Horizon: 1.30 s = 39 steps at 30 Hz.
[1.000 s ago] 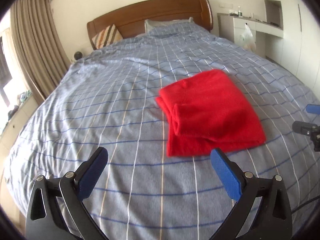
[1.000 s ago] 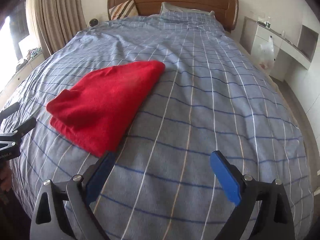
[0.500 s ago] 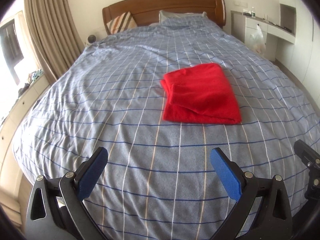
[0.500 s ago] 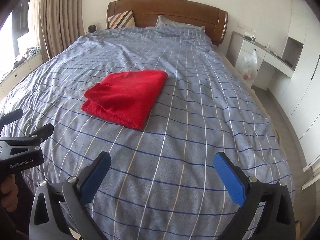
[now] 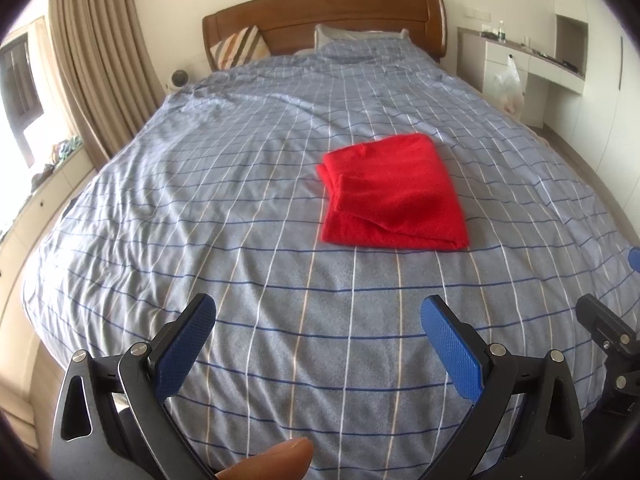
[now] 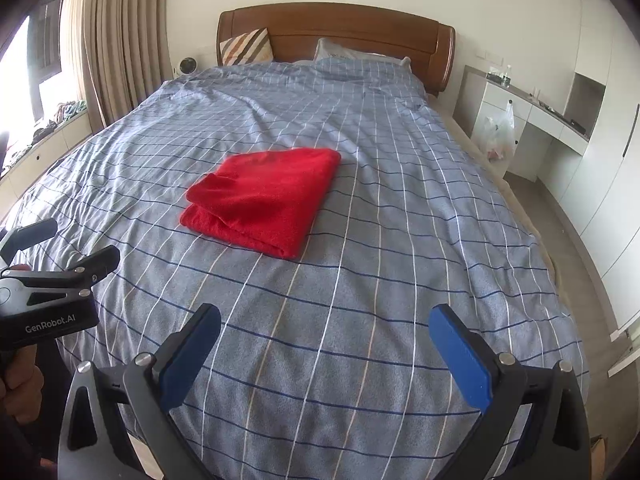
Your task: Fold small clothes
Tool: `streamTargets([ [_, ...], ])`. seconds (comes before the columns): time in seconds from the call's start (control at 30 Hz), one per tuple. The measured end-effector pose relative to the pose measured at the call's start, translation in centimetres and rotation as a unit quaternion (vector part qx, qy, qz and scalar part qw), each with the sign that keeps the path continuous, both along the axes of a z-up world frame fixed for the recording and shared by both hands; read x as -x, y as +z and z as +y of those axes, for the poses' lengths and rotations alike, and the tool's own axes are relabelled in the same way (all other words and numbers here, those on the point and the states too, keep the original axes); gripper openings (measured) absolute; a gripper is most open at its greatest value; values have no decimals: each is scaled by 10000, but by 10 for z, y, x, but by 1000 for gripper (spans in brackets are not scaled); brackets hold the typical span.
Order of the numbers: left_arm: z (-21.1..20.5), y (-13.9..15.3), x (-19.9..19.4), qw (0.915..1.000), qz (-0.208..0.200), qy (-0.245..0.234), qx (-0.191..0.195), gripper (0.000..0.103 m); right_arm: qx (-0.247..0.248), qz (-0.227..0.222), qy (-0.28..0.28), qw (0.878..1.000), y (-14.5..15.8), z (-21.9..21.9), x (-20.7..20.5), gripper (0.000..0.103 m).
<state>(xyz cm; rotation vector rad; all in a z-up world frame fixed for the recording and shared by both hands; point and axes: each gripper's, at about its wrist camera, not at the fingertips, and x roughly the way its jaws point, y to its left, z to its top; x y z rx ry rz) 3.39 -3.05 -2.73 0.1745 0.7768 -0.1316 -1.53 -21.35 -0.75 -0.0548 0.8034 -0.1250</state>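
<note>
The red garment [image 5: 394, 196] lay folded flat on the checked bedcover [image 5: 240, 208], well apart from the left gripper [image 5: 316, 344] and right gripper [image 6: 324, 354], both spread wide and seemingly empty.

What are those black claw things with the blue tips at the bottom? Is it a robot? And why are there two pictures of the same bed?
No robot here: a person holds two grabbing tools, one in each hand. Each tool carries a small camera looking out along its two fingers, so you get two pictures, one from each hand. The left gripper fills the bottom of the left picture, the right gripper the bottom of the right one. Both are wide open and hold nothing. On the blue checked bed cover lies a red cloth, folded into a neat block. Neither tool touches it. By the wooden headboard sits a striped pillow.
</note>
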Motion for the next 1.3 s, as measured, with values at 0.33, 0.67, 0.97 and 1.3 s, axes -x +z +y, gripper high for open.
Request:
streamTargets([
  [0.33, 11, 29, 12, 9997, -165, 79, 144, 103, -258, -100, 21, 9996, 22, -5, 15, 102],
  [0.67, 19, 42, 29, 9997, -119, 208, 3, 103, -408, -122, 224, 9988, 41, 6, 30, 102],
  [0.97, 28, 33, 43, 9998, 132, 152, -26, 103, -394, -30, 367, 9985, 45, 17, 34, 102],
  [1.3, 25, 32, 44, 9996, 235, 127, 10, 103, -446, 20, 490, 9978, 46, 24, 36, 102],
])
